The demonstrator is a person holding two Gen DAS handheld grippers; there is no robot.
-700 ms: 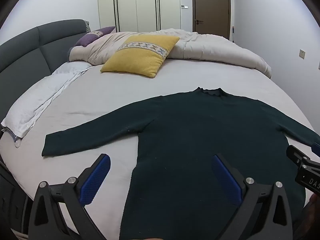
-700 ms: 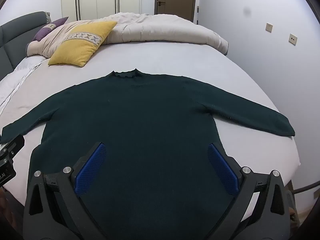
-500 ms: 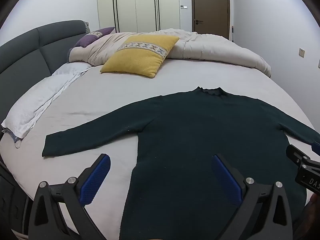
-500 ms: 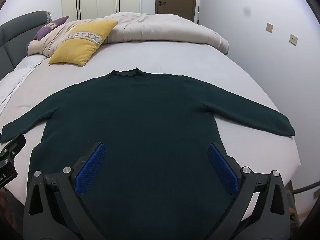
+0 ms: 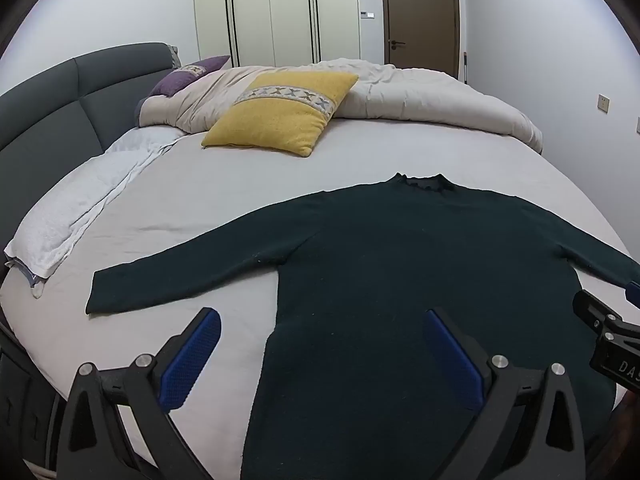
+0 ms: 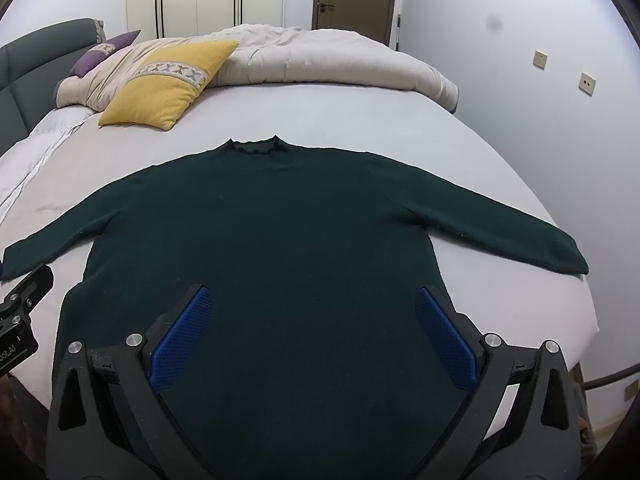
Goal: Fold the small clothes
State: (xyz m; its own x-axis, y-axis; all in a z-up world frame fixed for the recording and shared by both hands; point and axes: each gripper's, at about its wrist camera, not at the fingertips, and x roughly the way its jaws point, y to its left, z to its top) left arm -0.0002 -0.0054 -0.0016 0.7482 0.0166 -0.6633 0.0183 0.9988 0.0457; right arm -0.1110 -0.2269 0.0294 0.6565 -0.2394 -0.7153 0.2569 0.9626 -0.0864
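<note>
A dark green long-sleeved sweater (image 5: 400, 264) lies flat on the bed, sleeves spread, collar pointing away; it also shows in the right wrist view (image 6: 288, 232). My left gripper (image 5: 320, 332) is open and empty, hovering above the sweater's lower left side near the hem. My right gripper (image 6: 314, 308) is open and empty above the sweater's lower body. Part of the right gripper's body (image 5: 608, 332) shows at the edge of the left wrist view, and the left one (image 6: 20, 312) shows in the right wrist view.
A yellow pillow (image 5: 280, 112) and a rumpled beige duvet (image 5: 420, 88) lie at the far side of the grey bed (image 5: 200, 200). A folded white blanket (image 5: 76, 208) lies left. A grey headboard (image 5: 60, 100) and wall (image 6: 540, 140) bound the bed.
Both grippers have stayed open and almost still; the view has shifted only slightly. The sweater has not moved.
</note>
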